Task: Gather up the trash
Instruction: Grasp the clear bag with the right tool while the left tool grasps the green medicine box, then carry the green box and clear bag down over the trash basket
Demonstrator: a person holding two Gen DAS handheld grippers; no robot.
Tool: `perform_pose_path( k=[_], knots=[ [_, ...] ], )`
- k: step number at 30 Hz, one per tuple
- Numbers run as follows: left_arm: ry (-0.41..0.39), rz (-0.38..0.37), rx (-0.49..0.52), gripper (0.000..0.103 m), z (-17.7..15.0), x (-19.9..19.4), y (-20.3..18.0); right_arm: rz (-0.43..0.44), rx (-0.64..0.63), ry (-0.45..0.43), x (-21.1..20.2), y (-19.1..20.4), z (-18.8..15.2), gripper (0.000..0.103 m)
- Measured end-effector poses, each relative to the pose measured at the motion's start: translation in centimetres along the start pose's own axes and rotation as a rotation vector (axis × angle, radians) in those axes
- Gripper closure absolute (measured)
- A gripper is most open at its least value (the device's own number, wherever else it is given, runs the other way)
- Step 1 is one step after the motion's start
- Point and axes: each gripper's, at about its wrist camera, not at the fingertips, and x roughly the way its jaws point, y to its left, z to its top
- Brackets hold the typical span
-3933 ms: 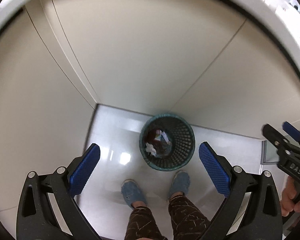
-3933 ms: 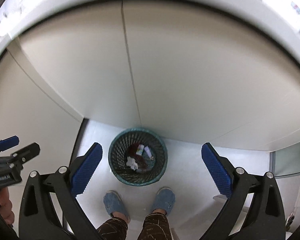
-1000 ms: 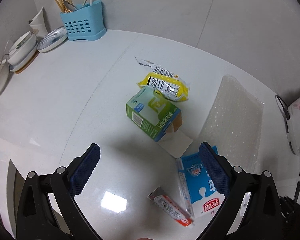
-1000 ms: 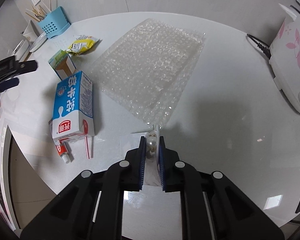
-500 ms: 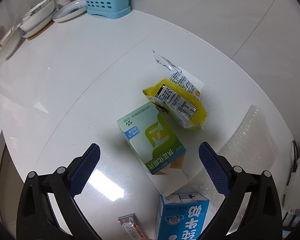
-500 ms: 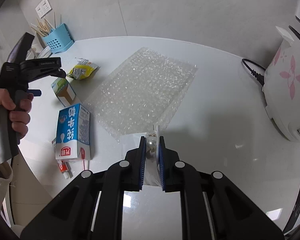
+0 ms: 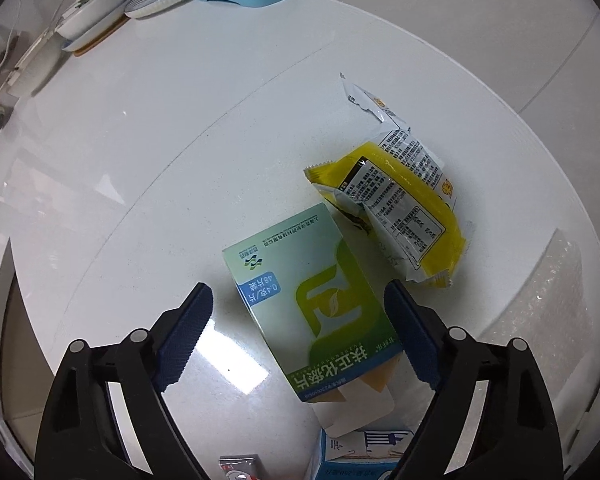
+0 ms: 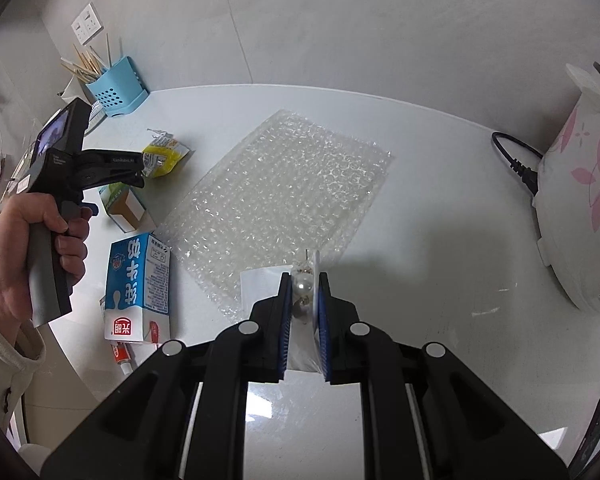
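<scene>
Oddly, what my right gripper (image 8: 303, 300) pinches is hard to name: its jaws are clamped together on a small clear packet (image 8: 300, 280) with a pearl-like bead inside, and the packet's lower part is hidden between the pads. My left gripper (image 7: 298, 336) hangs over the green and white medicine box (image 7: 312, 312), its jaws closing with the box between them, the pads not yet touching it. The left view cuts off the near things: only a corner of the blue and white milk carton (image 7: 360, 460) and the tip of a tube (image 7: 238, 466) show at the bottom edge. The right view gives the carton (image 8: 138, 288) whole, lying on the white table (image 8: 440, 240) with the tube (image 8: 120, 354) at its near end, and shows my left hand (image 8: 28, 240) round the handle. It partly hides the box (image 8: 126, 204) behind the left gripper (image 8: 136, 178). The yellow snack wrapper (image 7: 396, 208) lies just beyond the box, and the sheet of bubble wrap (image 8: 276, 196) lies to the right. A blue utensil holder (image 8: 116, 88) stands far left, and a flowered white appliance (image 8: 576, 208) stands far right.
</scene>
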Motion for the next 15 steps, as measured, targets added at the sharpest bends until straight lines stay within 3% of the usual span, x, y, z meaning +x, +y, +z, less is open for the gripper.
perform_pose_path(
  k=[4, 6, 15],
  knots=[
    [0.014, -0.005, 0.008, 0.047, 0.3, 0.0, 0.1, 0.002, 0.004, -0.002, 0.0, -0.1, 0.1, 0.092],
    [0.001, -0.008, 0.026, 0.055, 0.4, -0.3, 0.2, 0.003, 0.005, -0.006, -0.1, 0.0, 0.1, 0.092],
    [-0.078, -0.044, 0.083, 0.056, 0.2, -2.7, 0.9, -0.016, 0.016, -0.040, -1.1, 0.7, 0.0, 0.092]
  ],
)
